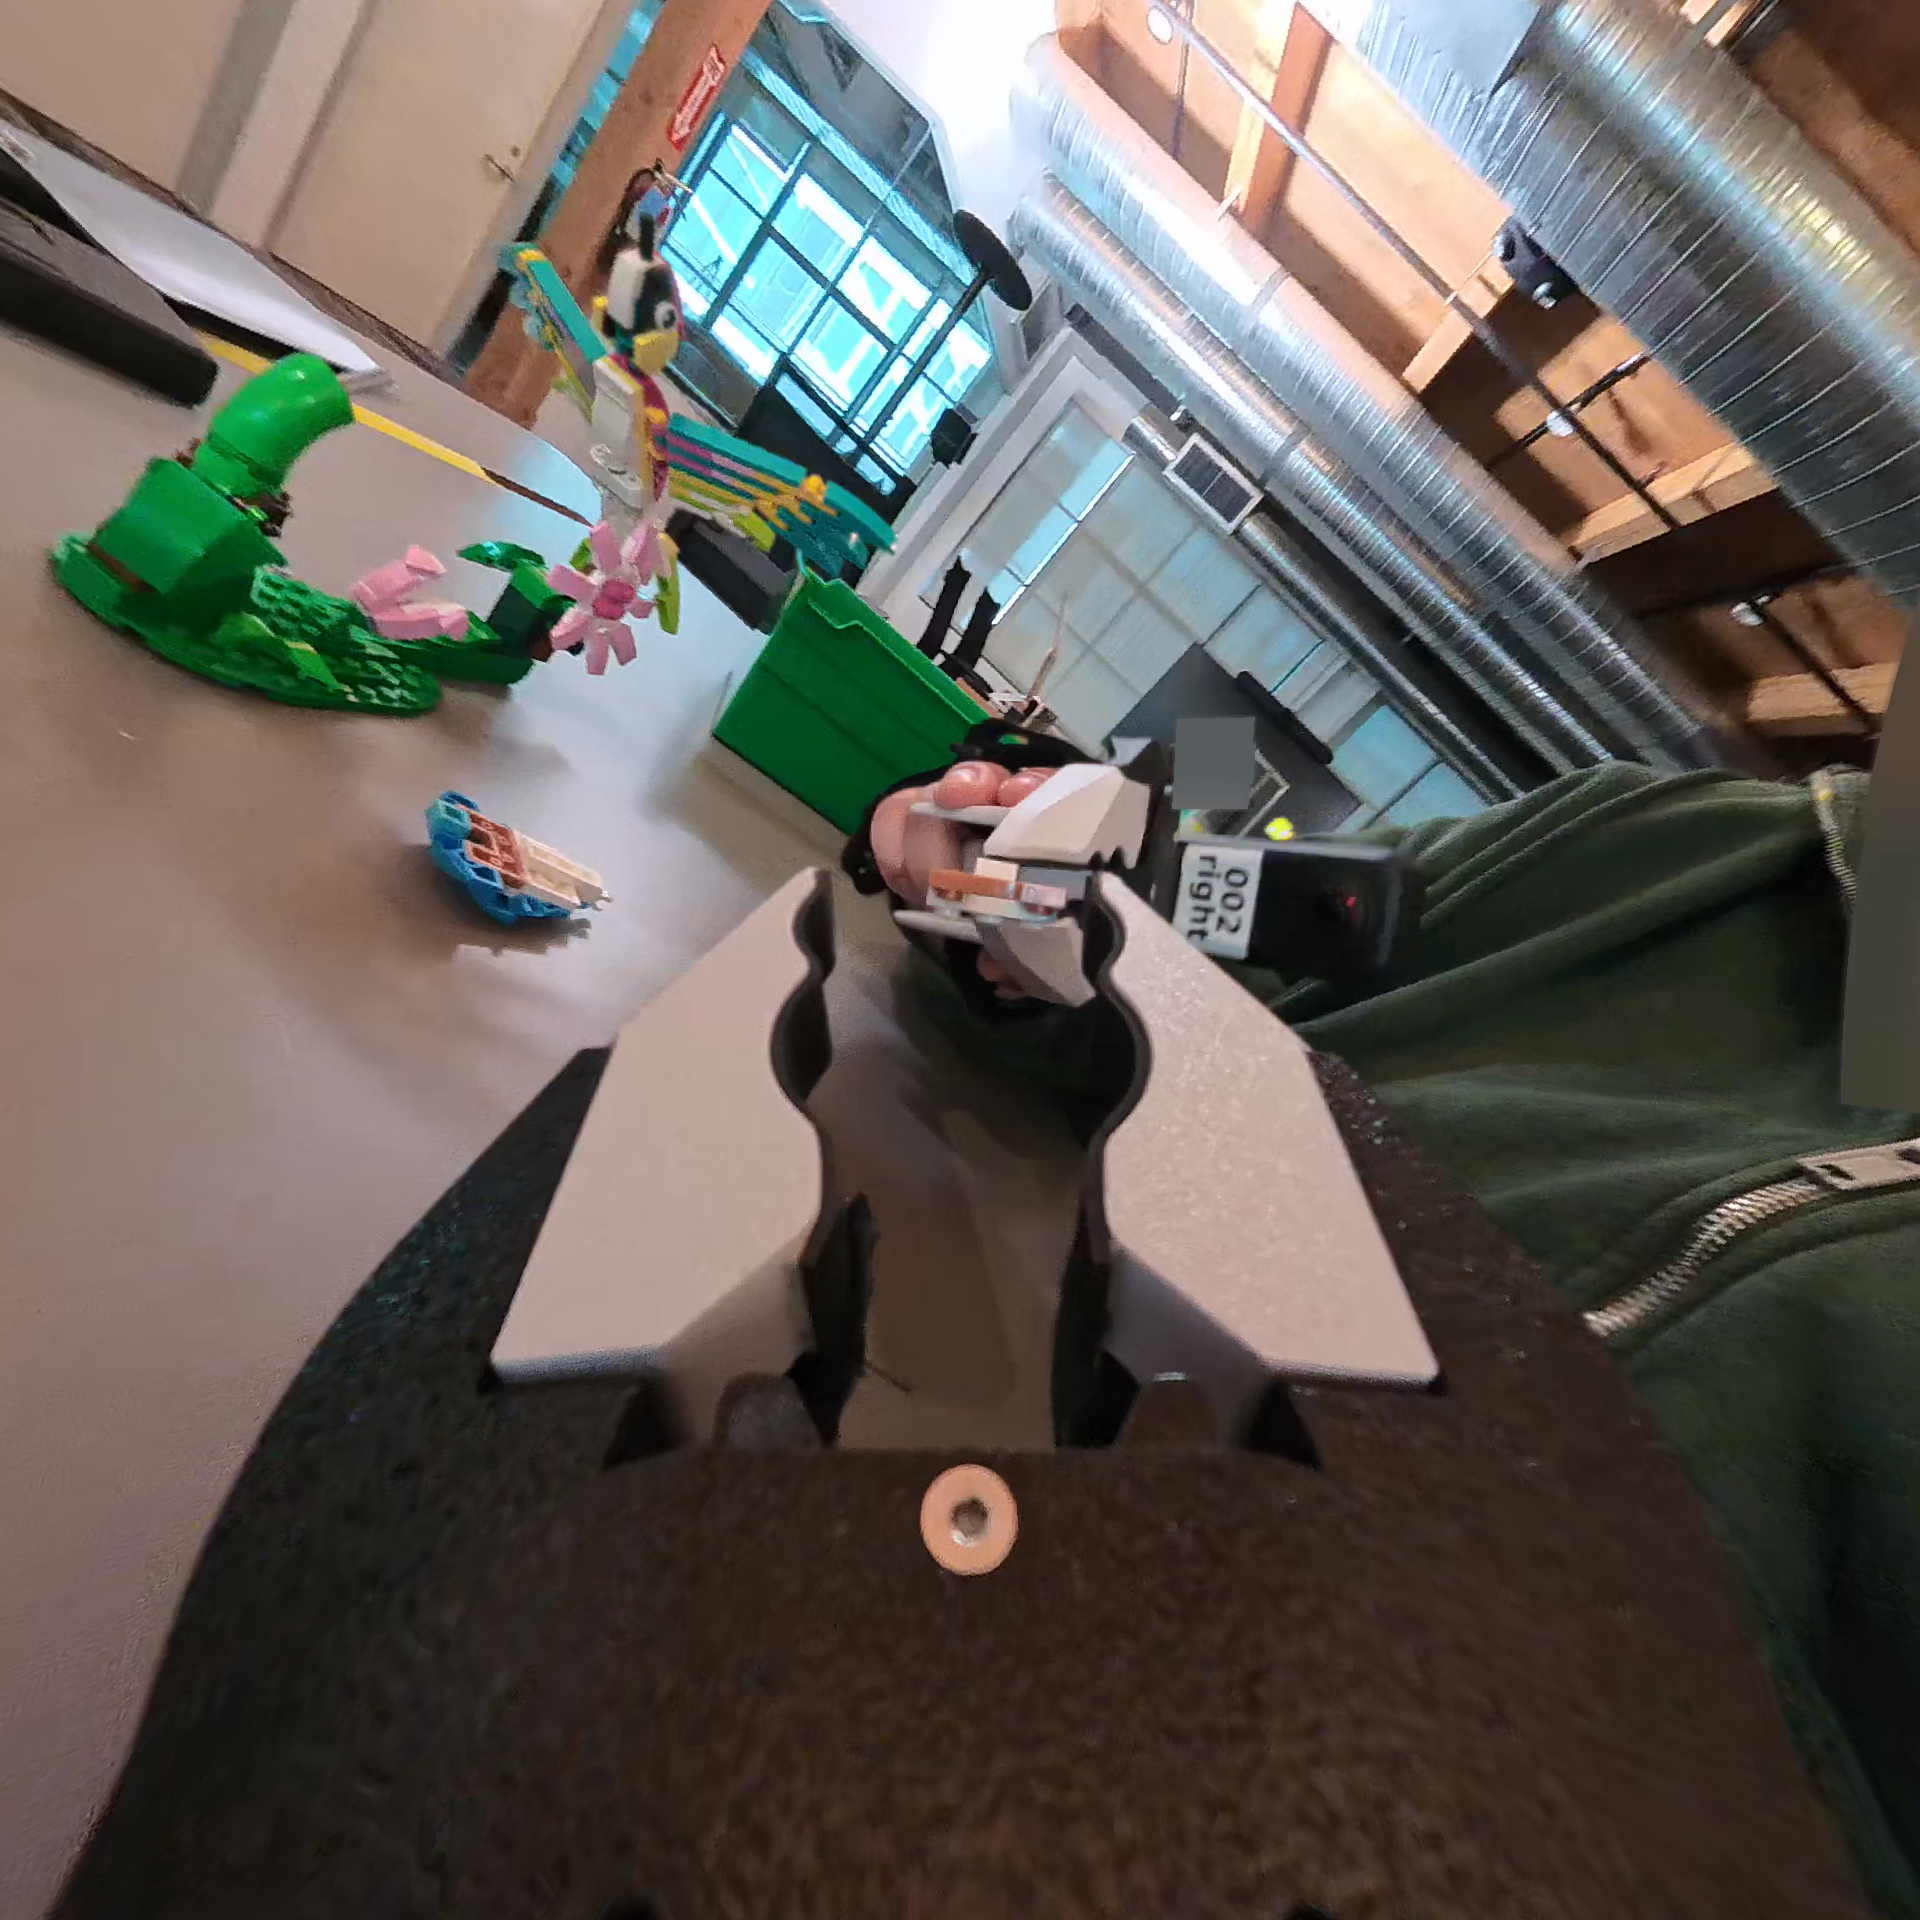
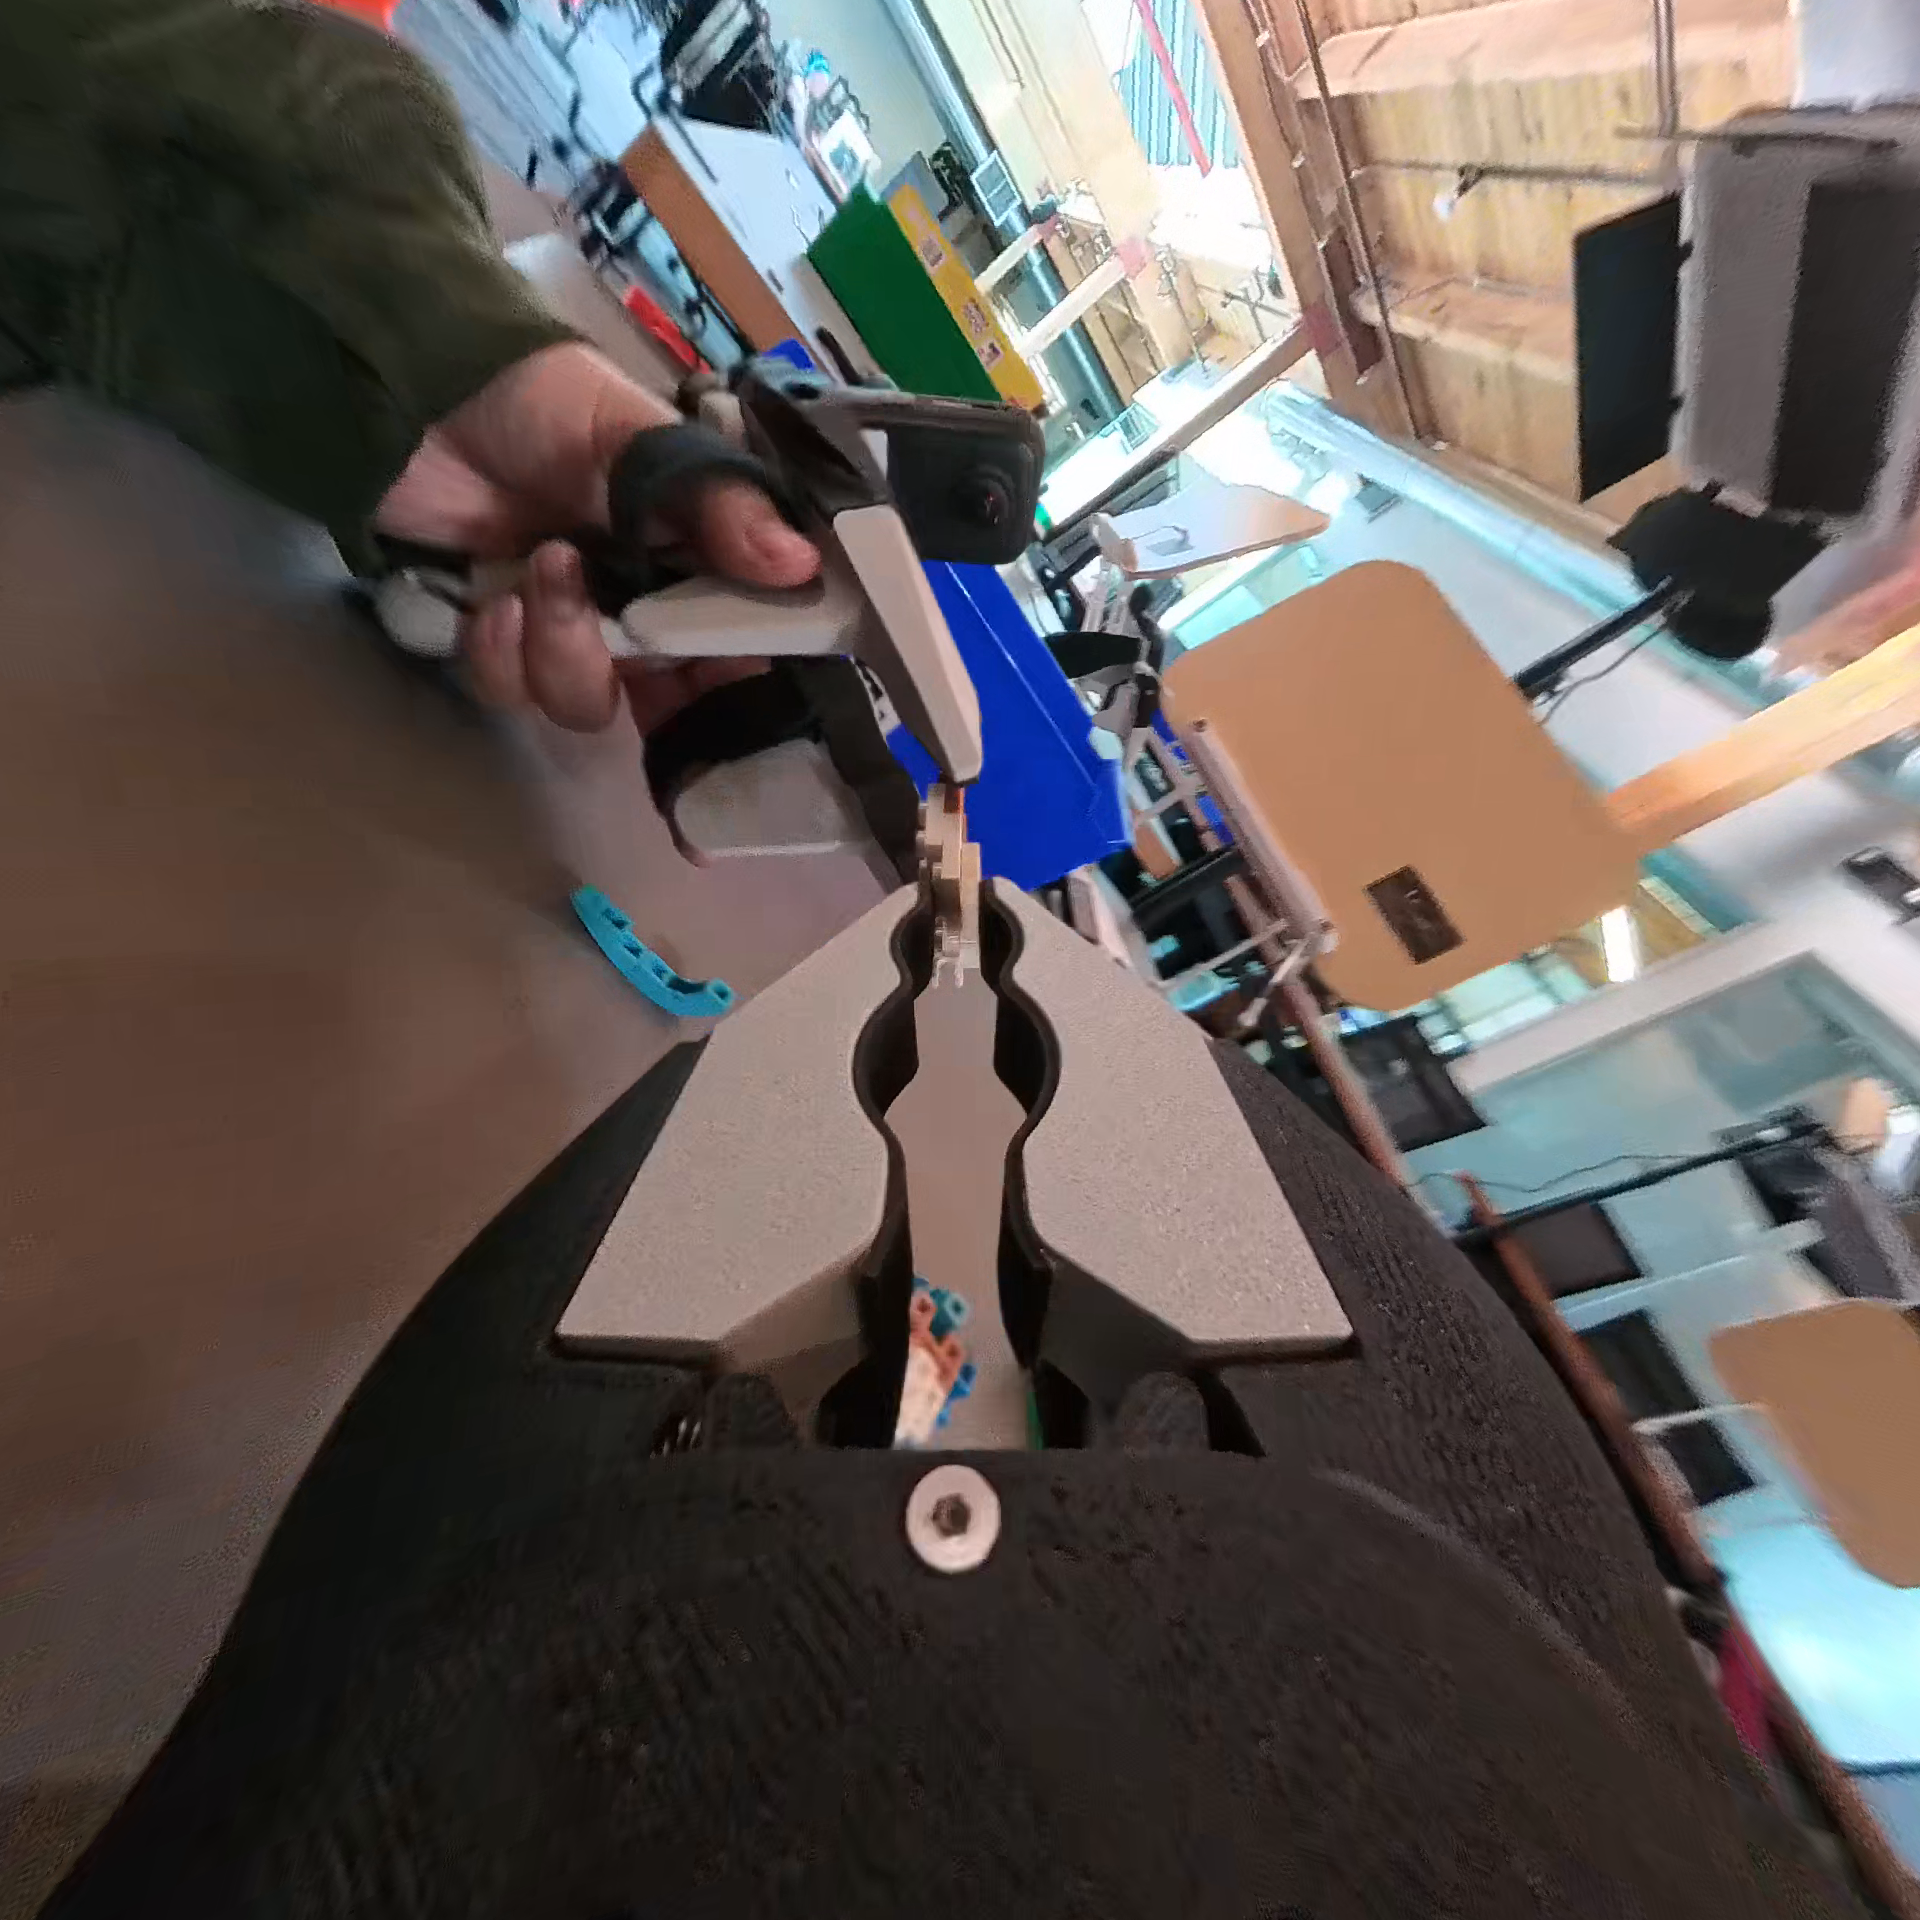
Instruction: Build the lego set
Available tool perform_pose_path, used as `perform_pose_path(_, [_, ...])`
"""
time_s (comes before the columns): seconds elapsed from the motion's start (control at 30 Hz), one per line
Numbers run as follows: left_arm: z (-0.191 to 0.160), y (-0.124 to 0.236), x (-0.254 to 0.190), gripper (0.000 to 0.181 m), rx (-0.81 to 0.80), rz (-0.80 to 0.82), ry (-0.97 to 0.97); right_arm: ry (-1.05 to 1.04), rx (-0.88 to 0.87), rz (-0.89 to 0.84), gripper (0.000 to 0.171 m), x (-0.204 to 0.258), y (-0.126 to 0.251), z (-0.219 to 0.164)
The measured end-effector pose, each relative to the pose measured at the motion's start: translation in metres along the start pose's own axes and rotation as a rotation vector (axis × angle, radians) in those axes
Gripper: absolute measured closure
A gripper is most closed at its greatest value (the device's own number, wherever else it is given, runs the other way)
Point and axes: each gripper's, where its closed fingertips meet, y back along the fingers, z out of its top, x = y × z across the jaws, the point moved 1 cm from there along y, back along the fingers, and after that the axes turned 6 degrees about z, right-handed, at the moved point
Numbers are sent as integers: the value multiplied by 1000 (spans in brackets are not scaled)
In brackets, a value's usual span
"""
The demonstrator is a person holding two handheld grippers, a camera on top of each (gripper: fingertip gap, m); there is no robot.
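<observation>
My right gripper is shut on a small flat brick piece of grey, white and orange parts and holds it up above the grey table. My left gripper is open and empty, pointed at the right gripper. The piece shows just beyond the left gripper's tips. In the right wrist view, one finger of the left gripper meets the piece's far end. A person's hands hold both grippers.
On the table stand a green brick plant base with pink flowers, a colourful brick bird and a small blue, white and orange brick assembly. A turquoise curved piece lies nearby. A green bin, a blue bin and tan chairs stand beyond.
</observation>
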Motion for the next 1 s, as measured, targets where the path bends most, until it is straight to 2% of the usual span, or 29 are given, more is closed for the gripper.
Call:
perform_pose_path(0.1, [-1,0,0,152,10,-19,75,177,55,-30,166,3,0,-3])
perform_pose_path(0.2, [-6,-1,3,156,38,-26,143,325,109,-15,166,12,-3,-6])
perform_pose_path(0.23, [-10,-1,8,167,57,4,158,353,114,-11,166,14,-3,-6])
perform_pose_path(0.3, [-13,0,9,171,81,17,132,320,100,24,166,19,-4,-7])
perform_pose_path(0.37, [-11,2,12,175,74,69,34,138,80,87,158,22,-5,-10])
perform_pose_path(0.43, [-12,3,15,176,95,139,-114,-133,102,155,139,19,-8,-19])
perform_pose_path(0.5, [-12,4,15,178,112,184,-254,-386,96,248,140,20,-8,-24])
perform_pose_path(0.57, [-15,5,10,178,134,177,-386,-609,45,342,150,23,-7,-22])
perform_pose_path(0.7, [-21,4,-4,179,137,97,-532,-866,-24,512,155,35,-5,-15])
perform_pose_path(0.77, [-24,3,-7,179,141,76,-566,-876,-42,568,164,42,-3,-10])
perform_pose_path(0.87, [-27,3,-7,180,158,79,-585,-778,-12,563,165,45,-2,-11])
perform_pose_path(1.0, [-40,5,5,174,293,176,-707,-428,168,505,165,52,-1,-28])
